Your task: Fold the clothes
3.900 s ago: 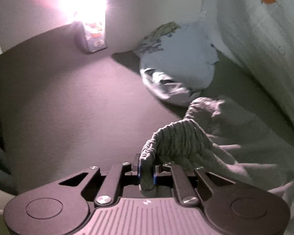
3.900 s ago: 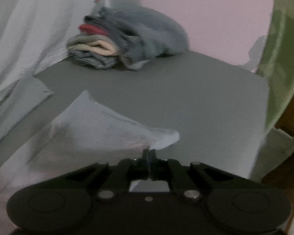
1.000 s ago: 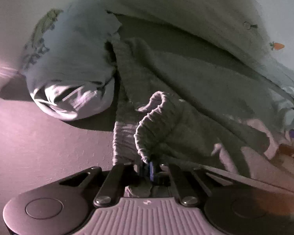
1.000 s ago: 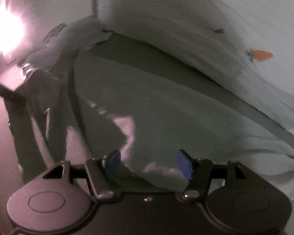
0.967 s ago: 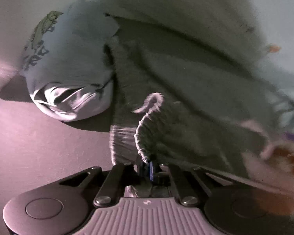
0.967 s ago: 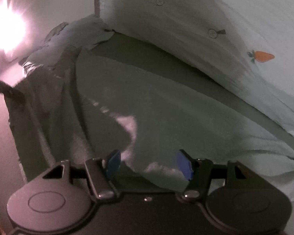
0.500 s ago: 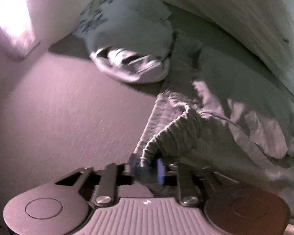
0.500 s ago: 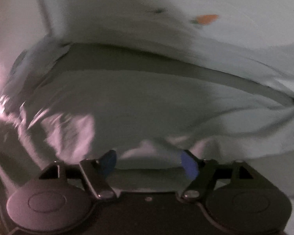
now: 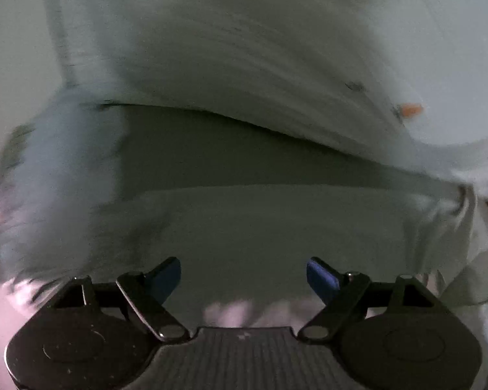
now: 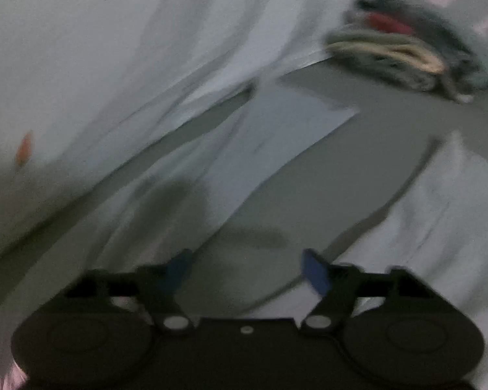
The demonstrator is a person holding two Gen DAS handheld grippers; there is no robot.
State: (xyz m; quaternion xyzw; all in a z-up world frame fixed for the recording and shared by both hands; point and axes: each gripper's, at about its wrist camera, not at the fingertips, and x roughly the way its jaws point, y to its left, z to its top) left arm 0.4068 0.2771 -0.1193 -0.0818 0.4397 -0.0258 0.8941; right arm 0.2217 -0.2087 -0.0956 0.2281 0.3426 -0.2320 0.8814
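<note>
In the left wrist view a pale grey garment [image 9: 276, 227] lies flat on the dark grey surface [image 9: 244, 156]. My left gripper [image 9: 244, 279] is open and empty just above its near edge. In the right wrist view my right gripper [image 10: 247, 273] is open and empty over the dark surface [image 10: 325, 169]. A pale cloth panel [image 10: 270, 136] lies ahead of it and another pale cloth [image 10: 439, 214] lies to its right. Both views are blurred by motion.
A white sheet with small carrot prints [image 9: 309, 48] hangs behind the surface; it also shows in the right wrist view [image 10: 65, 81]. A crumpled bluish garment [image 9: 58, 169] sits at the left. A stack of folded clothes [image 10: 406, 48] sits at the far right.
My left gripper has opened and let go of the grey ribbed waistband, and has swung to face the sheet. My right gripper, still open, has swung right toward the stack of folded clothes.
</note>
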